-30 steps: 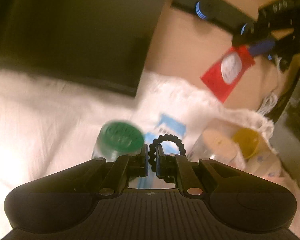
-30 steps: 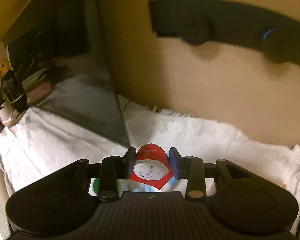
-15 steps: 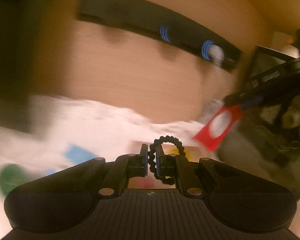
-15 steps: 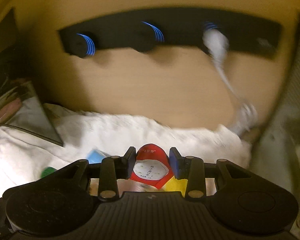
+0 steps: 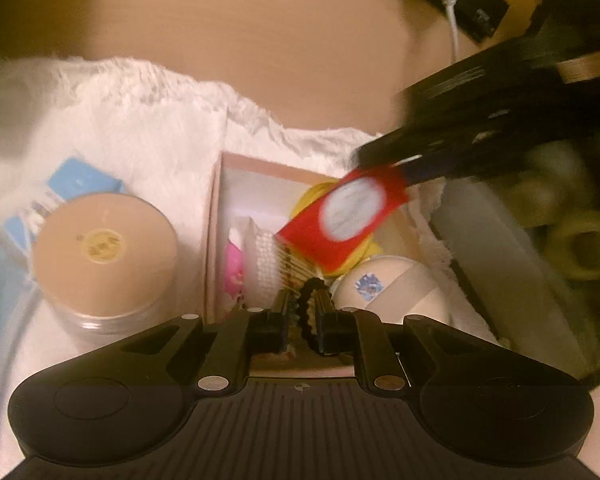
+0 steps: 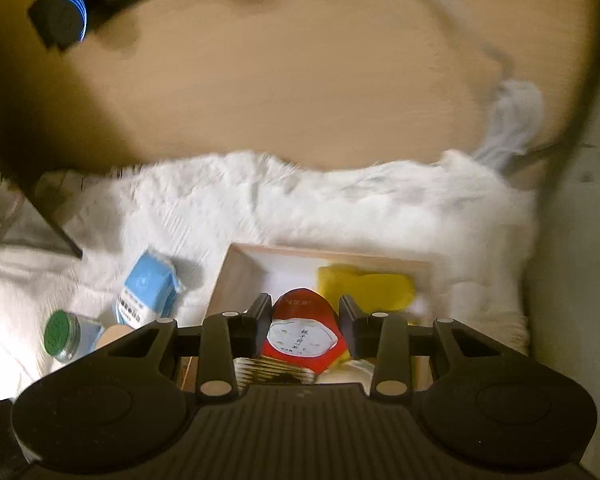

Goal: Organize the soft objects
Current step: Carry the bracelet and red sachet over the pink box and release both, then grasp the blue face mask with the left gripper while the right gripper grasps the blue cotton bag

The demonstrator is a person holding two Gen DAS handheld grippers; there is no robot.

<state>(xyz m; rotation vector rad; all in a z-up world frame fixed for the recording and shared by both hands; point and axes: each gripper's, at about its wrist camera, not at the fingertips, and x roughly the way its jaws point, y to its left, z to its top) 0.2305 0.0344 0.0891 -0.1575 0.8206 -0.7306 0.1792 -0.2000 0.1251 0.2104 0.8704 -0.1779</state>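
My right gripper (image 6: pixel 302 320) is clamped on the red packet (image 6: pixel 303 334), above the pink box (image 6: pixel 236 268) on the white towel (image 6: pixel 340 204). My left gripper (image 5: pixel 302 306) has a black scrunchie (image 5: pixel 305 300) between its opening jaws, also over the box.

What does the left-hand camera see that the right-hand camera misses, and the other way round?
Only the left wrist view shows the black scrunchie between the opening left tongs, the round tan-lidded jar, the white brush, a pink item, a white ball and the right tongs from outside.

Only the right wrist view shows the green-capped jar and the whole blue carton.

Both show the red packet held by the right tongs, the pink box, something yellow inside it, and the white fluffy cloth.
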